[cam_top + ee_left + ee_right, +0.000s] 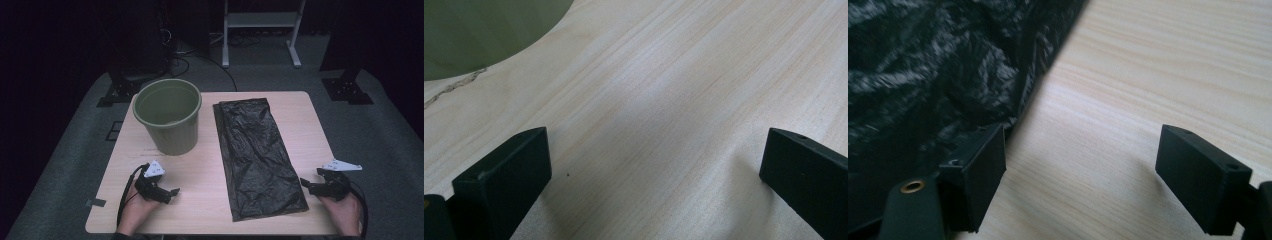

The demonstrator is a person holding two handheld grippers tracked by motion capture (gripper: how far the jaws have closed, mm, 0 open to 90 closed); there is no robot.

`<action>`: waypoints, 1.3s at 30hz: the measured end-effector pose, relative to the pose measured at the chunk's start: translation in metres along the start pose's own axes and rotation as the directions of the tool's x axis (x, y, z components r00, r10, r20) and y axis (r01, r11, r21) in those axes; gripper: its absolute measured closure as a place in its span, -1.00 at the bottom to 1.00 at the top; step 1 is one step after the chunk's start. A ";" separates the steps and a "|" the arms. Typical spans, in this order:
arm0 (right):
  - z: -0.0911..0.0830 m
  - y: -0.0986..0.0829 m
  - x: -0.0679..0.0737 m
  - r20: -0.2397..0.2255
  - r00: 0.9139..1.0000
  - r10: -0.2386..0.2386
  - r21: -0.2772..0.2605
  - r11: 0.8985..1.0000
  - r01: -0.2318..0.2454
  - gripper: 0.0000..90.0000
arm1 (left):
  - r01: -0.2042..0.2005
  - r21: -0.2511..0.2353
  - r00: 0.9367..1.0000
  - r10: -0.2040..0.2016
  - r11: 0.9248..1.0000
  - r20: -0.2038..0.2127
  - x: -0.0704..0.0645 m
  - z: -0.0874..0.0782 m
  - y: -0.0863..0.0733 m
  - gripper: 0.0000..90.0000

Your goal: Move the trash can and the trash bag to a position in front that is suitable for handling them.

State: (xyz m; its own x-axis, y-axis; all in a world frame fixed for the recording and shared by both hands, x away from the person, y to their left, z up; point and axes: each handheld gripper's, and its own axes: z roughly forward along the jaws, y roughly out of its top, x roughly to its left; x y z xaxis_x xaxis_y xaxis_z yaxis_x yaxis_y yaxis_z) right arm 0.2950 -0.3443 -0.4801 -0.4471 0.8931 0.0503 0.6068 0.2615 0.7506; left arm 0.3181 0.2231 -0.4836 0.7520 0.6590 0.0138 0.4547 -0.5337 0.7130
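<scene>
Both my grippers rest low at the near edge of the table [210, 210], jaws spread wide and empty.

The black bag [255, 155] lies flat right of centre, its long axis running from 12 o'clock near the far edge to about 5 o'clock by the near edge. My right gripper [311, 186] sits at the bag's near right corner, one jaw just at its edge. My left gripper [167, 194] has bare wood ahead toward 3 o'clock; the green bucket [168, 116] stands upright at its 12 o'clock, apart from the bag.
</scene>
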 end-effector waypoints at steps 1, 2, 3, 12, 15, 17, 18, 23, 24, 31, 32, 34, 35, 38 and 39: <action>-0.001 0.000 0.001 -0.012 1.000 0.006 -0.009 1.000 -0.006 -0.54 | 0.000 0.001 1.000 0.000 1.000 0.000 0.000 0.000 0.000 -1.00; -0.001 0.001 0.001 -0.021 1.000 0.007 -0.011 1.000 -0.007 -0.52 | 0.000 0.001 1.000 0.000 1.000 0.000 0.000 0.000 0.000 -1.00; -0.002 0.001 0.003 -0.029 1.000 0.004 -0.010 1.000 -0.005 -0.52 | 0.001 0.000 1.000 -0.001 1.000 -0.001 0.000 0.001 0.001 -1.00; 0.000 0.006 0.025 -0.091 0.995 -0.034 -0.006 0.999 0.034 -0.43 | -0.004 0.001 1.000 0.004 1.000 0.004 0.000 0.004 0.004 -1.00; 0.004 0.007 0.030 -0.119 0.992 -0.048 0.004 0.999 0.049 -0.39 | -0.006 0.001 1.000 0.006 1.000 0.007 -0.002 0.004 0.004 -1.00; 0.006 0.008 0.031 -0.119 0.991 -0.055 0.007 0.998 0.056 -0.32 | -0.008 -0.001 1.000 0.008 1.000 0.008 -0.003 0.004 0.003 -1.00; 0.007 0.008 0.032 -0.124 0.991 -0.056 0.009 0.998 0.057 -0.29 | -0.008 0.000 1.000 0.008 1.000 0.008 -0.003 0.003 0.003 -1.00; 0.012 0.008 0.032 -0.134 0.989 -0.069 0.035 0.997 0.074 -0.20 | -0.005 -0.002 1.000 0.005 1.000 0.008 -0.004 0.003 0.003 -1.00; 0.013 0.008 0.032 -0.142 0.986 -0.082 0.032 0.996 0.088 -0.16 | -0.005 -0.002 1.000 0.005 1.000 0.007 -0.004 0.003 0.003 -1.00; 0.012 0.008 0.035 -0.136 0.982 -0.133 0.027 0.990 0.137 0.56 | -0.005 -0.001 1.000 0.005 1.000 0.007 -0.004 0.003 0.003 -1.00; 0.012 0.009 0.035 -0.139 0.981 -0.135 0.029 0.990 0.140 0.66 | -0.005 -0.002 1.000 0.005 1.000 0.007 -0.004 0.003 0.003 -1.00; 0.011 0.009 0.034 -0.134 0.980 -0.144 0.035 0.988 0.150 0.86 | -0.006 -0.002 1.000 0.006 1.000 0.007 -0.004 0.003 0.003 -1.00; 0.011 0.009 0.033 -0.140 0.980 -0.140 0.040 0.988 0.147 0.94 | -0.006 -0.001 1.000 0.006 1.000 0.008 -0.004 0.003 0.003 -1.00; 0.011 0.009 0.031 -0.162 0.979 -0.121 0.046 0.990 0.130 1.00 | -0.006 -0.002 1.000 0.006 1.000 0.008 -0.004 0.003 0.003 -1.00; 0.010 0.009 0.031 -0.160 0.980 -0.121 0.048 0.990 0.130 1.00 | -0.006 -0.002 1.000 0.006 1.000 0.008 -0.004 0.003 0.003 -1.00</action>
State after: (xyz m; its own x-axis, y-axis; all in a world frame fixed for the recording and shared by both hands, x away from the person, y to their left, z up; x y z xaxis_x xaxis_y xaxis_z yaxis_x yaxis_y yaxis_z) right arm 0.2935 -0.3100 -0.4782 -0.6165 0.7847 0.0642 0.5746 0.3927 0.7180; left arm 0.3177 0.2168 -0.4839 0.7584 0.6517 0.0125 0.4495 -0.5368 0.7140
